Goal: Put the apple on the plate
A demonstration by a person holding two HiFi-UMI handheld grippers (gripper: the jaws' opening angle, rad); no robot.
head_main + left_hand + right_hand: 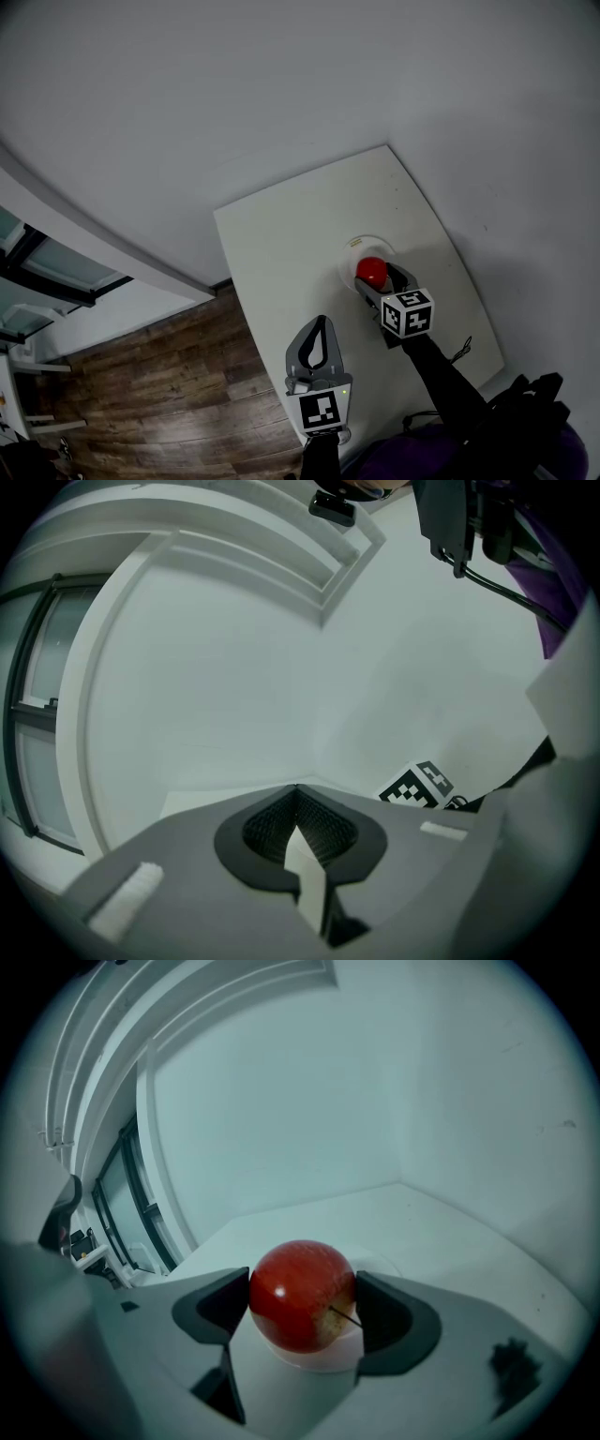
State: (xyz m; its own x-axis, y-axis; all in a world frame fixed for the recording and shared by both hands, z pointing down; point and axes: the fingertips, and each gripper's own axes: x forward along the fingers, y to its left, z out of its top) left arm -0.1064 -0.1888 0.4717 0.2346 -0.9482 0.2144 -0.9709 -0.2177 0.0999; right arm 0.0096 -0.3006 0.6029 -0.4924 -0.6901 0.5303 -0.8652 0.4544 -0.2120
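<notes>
A red apple sits between the jaws of my right gripper, low over the near part of a small white plate on the white table. In the right gripper view both dark pads touch the sides of the apple, stem toward the right, with the plate showing just beneath and behind it. Whether the apple rests on the plate I cannot tell. My left gripper hovers by the table's near left edge, jaws shut and empty.
The table stands in a corner of white walls. Wooden floor lies to its left, below a window. A dark cable lies near the table's right front edge. The right gripper's marker cube shows in the left gripper view.
</notes>
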